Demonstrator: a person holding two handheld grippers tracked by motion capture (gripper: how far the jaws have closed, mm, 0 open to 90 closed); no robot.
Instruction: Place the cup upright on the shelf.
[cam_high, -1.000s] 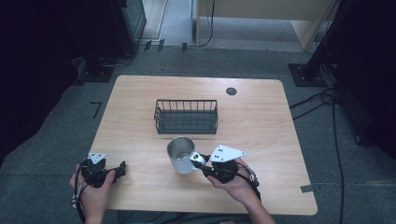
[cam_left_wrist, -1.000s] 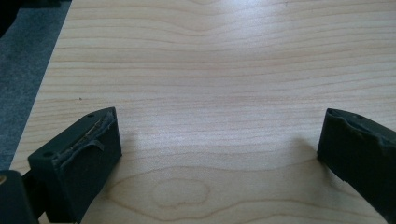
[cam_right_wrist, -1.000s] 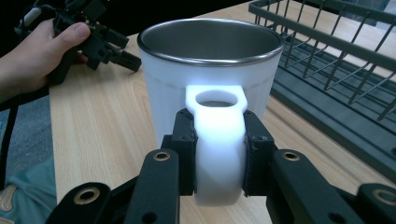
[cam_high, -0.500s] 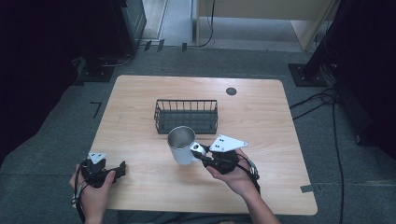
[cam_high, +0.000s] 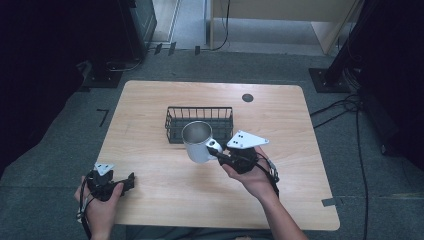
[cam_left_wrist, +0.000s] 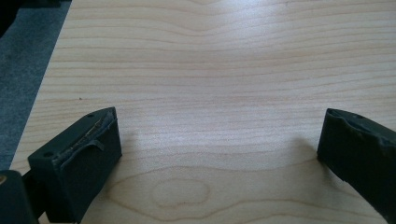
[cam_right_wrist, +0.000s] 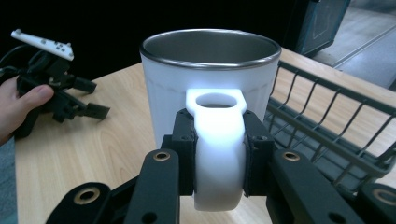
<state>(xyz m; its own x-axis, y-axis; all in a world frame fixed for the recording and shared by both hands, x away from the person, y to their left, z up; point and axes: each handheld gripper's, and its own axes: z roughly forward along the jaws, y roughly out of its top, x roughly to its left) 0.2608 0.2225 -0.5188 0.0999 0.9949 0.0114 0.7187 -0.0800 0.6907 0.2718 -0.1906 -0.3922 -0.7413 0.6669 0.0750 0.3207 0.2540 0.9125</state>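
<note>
White mug (cam_high: 196, 141) clamped by handle in right gripper (cam_high: 218, 153), beside wire basket (cam_high: 199, 124); left gripper (cam_high: 125, 182) jaws apart over desk (cam_high: 280, 115)

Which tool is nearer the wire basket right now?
Right. The right tool holds the mug by its handle just in front of the wire basket; the left tool sits open near the table's front-left edge.

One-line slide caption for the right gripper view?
Right gripper clamps the white mug by its handle beside the wire basket.
</note>
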